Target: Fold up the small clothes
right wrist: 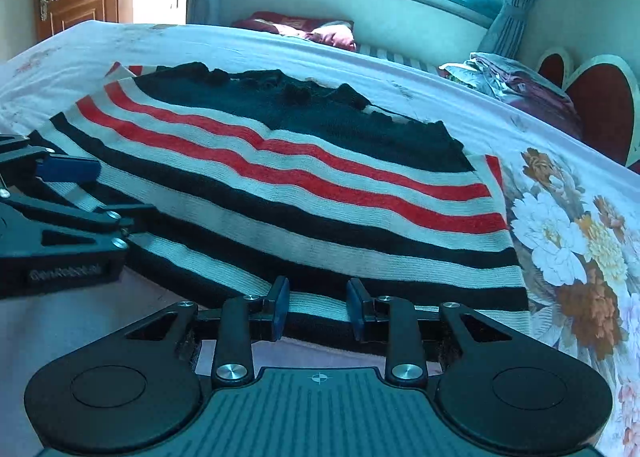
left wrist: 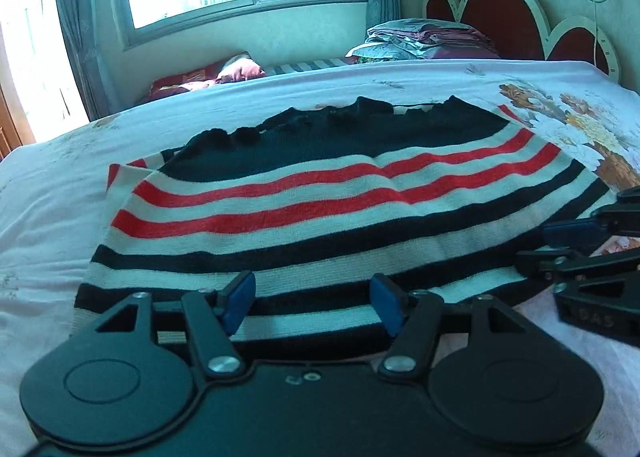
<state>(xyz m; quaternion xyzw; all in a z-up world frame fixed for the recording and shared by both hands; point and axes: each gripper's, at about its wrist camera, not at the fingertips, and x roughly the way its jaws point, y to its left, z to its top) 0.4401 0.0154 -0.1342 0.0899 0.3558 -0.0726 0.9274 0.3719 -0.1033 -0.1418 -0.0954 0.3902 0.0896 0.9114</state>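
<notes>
Left gripper [left wrist: 312, 303] is hovering at the near hem of the sweater [left wrist: 320, 193], fingers apart, blue pads [left wrist: 239, 299] sitting over the hem's white stripe, gripping nothing. Sweater is lying flat on the bedsheet [left wrist: 48, 185], spreading ahead of both finger pairs, black top part farthest away. Right gripper [right wrist: 318, 307] is sitting just right of the left one, at the same hem; its fingers are likewise apart, the hem stripe showing between them. Beyond the sweater, folded bedding [left wrist: 428, 39] is lying by the headboard [left wrist: 500, 13].
</notes>
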